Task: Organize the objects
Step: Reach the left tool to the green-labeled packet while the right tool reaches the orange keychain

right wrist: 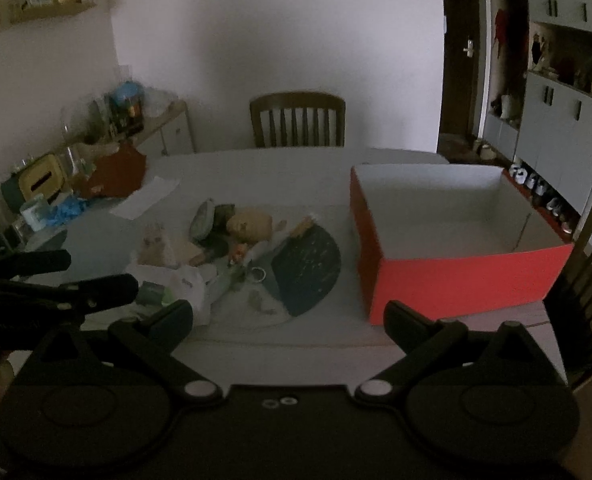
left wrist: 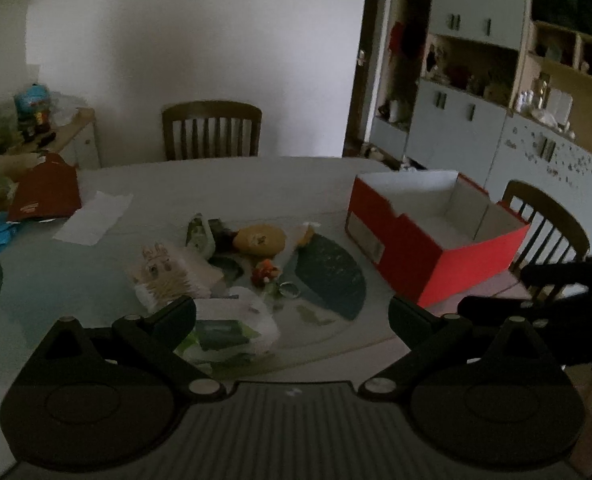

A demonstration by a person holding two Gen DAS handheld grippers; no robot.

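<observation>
Writing on the red box (left wrist: 436,256) label (left wrist: 366,240) is too blurred to read.

Both my wrist cameras look across the table (left wrist: 223,176) from its near edge.
My left sits left of my right; both share the dim, seemingly mixed clutter pile (right wrist: 231,256) and red box (left wrist: 428,236).

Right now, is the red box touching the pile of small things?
Apart. The right wrist view shows bare table between the red box and the pile; the left wrist view shows the same gap.
</observation>
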